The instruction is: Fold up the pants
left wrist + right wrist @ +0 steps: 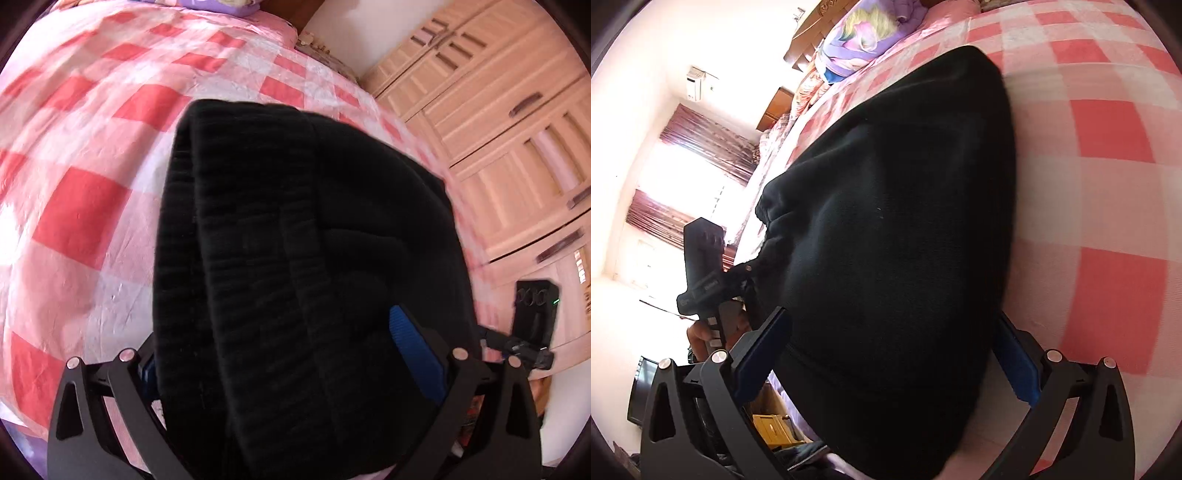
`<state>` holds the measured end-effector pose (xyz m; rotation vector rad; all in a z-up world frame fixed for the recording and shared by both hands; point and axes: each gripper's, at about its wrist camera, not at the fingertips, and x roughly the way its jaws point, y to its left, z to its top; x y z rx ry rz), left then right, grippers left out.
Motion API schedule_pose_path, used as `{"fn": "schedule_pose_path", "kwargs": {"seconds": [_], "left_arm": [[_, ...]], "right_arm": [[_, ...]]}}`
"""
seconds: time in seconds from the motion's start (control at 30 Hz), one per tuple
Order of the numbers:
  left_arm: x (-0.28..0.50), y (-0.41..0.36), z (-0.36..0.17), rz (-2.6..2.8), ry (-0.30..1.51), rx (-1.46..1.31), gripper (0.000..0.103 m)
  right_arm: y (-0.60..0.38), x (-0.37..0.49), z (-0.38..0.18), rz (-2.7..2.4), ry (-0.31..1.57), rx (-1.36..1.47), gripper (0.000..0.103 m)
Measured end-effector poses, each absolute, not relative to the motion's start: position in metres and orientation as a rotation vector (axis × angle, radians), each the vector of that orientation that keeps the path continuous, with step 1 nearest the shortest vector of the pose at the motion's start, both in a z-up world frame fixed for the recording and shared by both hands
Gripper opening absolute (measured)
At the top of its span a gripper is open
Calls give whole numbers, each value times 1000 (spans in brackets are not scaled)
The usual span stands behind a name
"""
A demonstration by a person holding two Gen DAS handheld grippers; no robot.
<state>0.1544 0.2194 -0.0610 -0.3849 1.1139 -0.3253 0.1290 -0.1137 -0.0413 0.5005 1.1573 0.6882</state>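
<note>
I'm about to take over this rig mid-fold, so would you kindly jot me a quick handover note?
Left gripper: fingers wide, black pants bunched between them; a firm grip cannot be confirmed.
Right gripper: the same, blue pads either side of the fabric.
Pants: doubled over in layers, lying partly on the pink checked bedspread.
Done: at least one fold.
Left: lay the bundle flat, smooth it, let go.

The pants (306,258) lie on the bed (92,155), bunched between the fingers of each gripper. A pillow (864,40) sits at the bed's far end. In the left wrist view, a wardrobe (498,122) stands right of the bed.
</note>
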Motion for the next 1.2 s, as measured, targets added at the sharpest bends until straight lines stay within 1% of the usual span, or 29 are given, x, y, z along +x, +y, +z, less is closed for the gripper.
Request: {"fn": "schedule_pose_path", "kwargs": {"seconds": [0.2, 0.23, 0.27, 0.3, 0.33, 0.37, 0.43, 0.47, 0.5, 0.53, 0.6, 0.73, 0.87, 1.03, 1.13, 1.2], "left_arm": [[154, 206, -61, -256, 1109, -300, 102], [152, 204, -61, -248, 1095, -287, 99], [150, 202, -60, -244, 1081, -276, 97], [149, 202, -59, -241, 1068, -267, 92], [147, 202, -58, -236, 1055, -261, 87], [144, 201, -56, -233, 1042, -253, 85], [137, 197, -52, -219, 1017, -214, 78], [135, 193, -50, -206, 1002, -191, 75], [133, 189, -47, -190, 983, -169, 70], [131, 186, -44, -173, 964, -148, 65], [125, 179, -39, -148, 929, -118, 59], [108, 170, -30, -106, 853, -86, 52], [113, 154, -15, -115, 820, -41, 50], [167, 135, 8, -190, 809, -62, 50], [208, 109, 20, -235, 784, -49, 50], [245, 89, 20, -281, 803, -79, 50]], "right_arm": [[-113, 139, -44, 708, 1147, 583, 98], [-112, 138, -43, 696, 1138, 564, 88], [-111, 136, -42, 667, 1127, 529, 82], [-109, 133, -41, 644, 1112, 488, 72], [-109, 131, -40, 642, 1096, 480, 66], [-110, 128, -39, 638, 1078, 480, 63], [-111, 123, -37, 629, 1041, 469, 53], [-111, 120, -35, 626, 1016, 454, 51], [-109, 116, -31, 621, 986, 422, 46], [-111, 112, -27, 616, 962, 390, 43], [-108, 105, -20, 604, 918, 341, 39], [-97, 91, 1, 576, 828, 215, 36], [-94, 94, 29, 558, 749, 111, 36], [-126, 133, 49, 485, 694, 139, 36], [-152, 160, 55, 409, 675, 154, 36], [-173, 175, 52, 359, 687, 177, 36]]}}
